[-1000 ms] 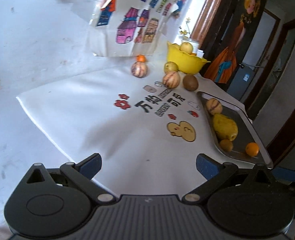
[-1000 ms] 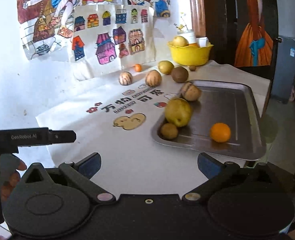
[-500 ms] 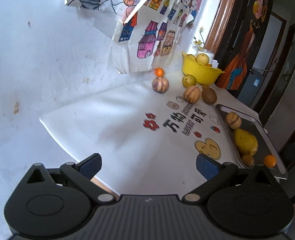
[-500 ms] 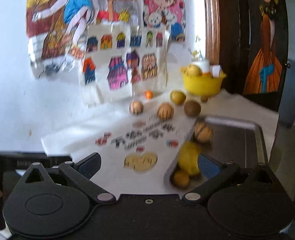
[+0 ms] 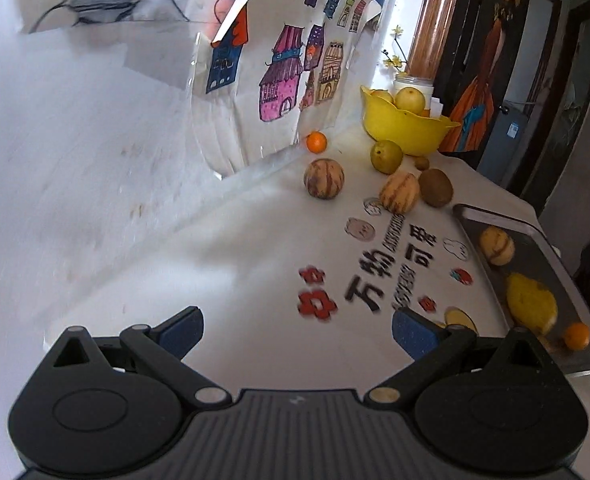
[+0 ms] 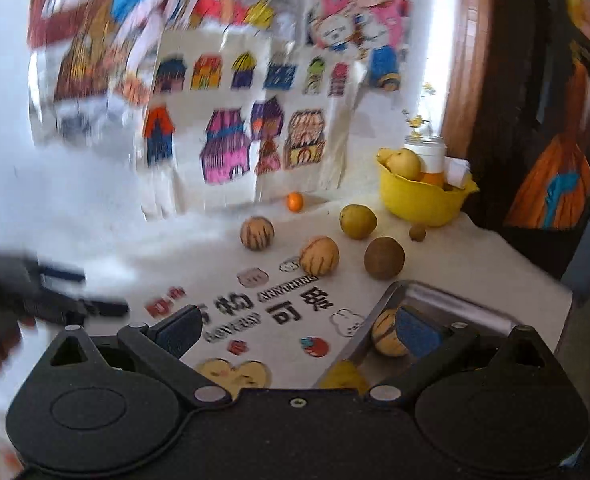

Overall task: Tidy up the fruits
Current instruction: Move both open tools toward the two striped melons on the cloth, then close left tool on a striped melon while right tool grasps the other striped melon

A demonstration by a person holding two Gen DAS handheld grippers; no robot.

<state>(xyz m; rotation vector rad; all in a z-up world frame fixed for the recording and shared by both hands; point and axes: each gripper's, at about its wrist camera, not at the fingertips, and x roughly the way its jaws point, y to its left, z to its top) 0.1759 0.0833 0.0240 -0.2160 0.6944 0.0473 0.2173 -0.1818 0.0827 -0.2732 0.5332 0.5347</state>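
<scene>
Loose fruit lies on the white printed cloth [image 5: 255, 264]: a small orange [image 5: 316, 142], a striped melon [image 5: 323, 179], a second striped melon [image 5: 399, 192], a green-yellow pear [image 5: 386, 156] and a brown kiwi [image 5: 435, 188]. A metal tray [image 5: 535, 240] at the right holds a striped melon [image 5: 496, 245], a yellow pear [image 5: 531, 308] and an orange [image 5: 577, 336]. My left gripper [image 5: 297, 330] is open and empty over the cloth. My right gripper [image 6: 295, 330] is open and empty, near the tray [image 6: 455, 300]; the same loose fruit lies beyond it, such as the kiwi [image 6: 384, 258].
A yellow bowl [image 5: 405, 130] of fruit stands at the back by a white jar [image 6: 425, 152]. Children's drawings [image 6: 235, 120] hang on the wall behind. The other gripper [image 6: 55, 296] shows at the right wrist view's left. The table edge runs past the tray.
Both grippers have moved forward toward the loose fruit at the back; the fruit looks larger and the tray has slid toward the lower right. Both stay open.
</scene>
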